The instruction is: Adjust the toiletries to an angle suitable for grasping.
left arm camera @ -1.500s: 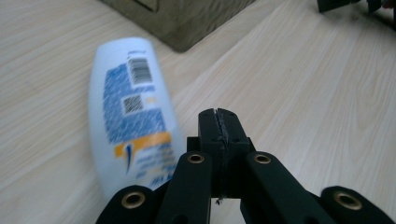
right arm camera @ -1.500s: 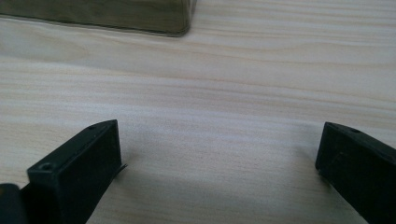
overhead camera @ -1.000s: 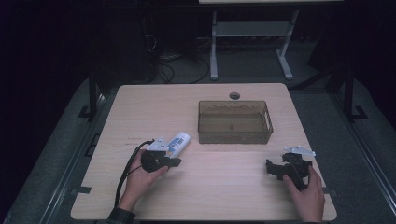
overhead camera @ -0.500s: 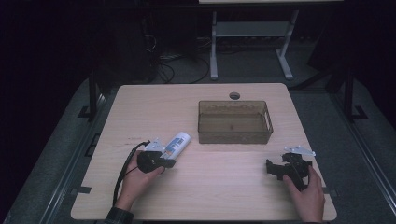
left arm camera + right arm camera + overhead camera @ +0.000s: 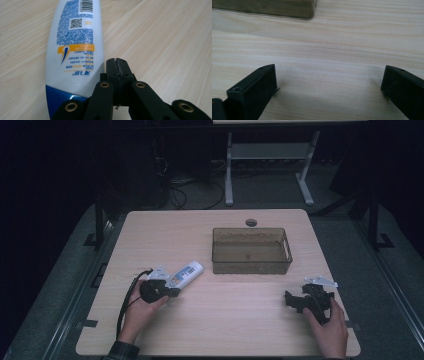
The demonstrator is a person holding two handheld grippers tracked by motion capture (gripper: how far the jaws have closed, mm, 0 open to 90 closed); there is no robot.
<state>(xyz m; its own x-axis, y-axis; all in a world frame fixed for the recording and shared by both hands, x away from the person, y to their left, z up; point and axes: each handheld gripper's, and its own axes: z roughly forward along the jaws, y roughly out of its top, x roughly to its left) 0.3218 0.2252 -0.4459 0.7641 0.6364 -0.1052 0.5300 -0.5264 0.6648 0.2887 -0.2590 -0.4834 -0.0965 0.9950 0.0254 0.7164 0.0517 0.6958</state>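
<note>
The left hand-held gripper (image 5: 117,65), jaws clenched on nothing, sits just beside the white bottle (image 5: 75,45) lying on the surface (image 5: 240,320), while the right hand-held gripper (image 5: 329,82) rests released.

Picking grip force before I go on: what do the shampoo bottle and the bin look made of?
Shampoo bottle: likely glossy white plastic, smooth sheen, printed label, blue cap end. Bin: seemingly translucent brownish plastic, rigid walls, table grain showing through. Both probably slick.
</note>
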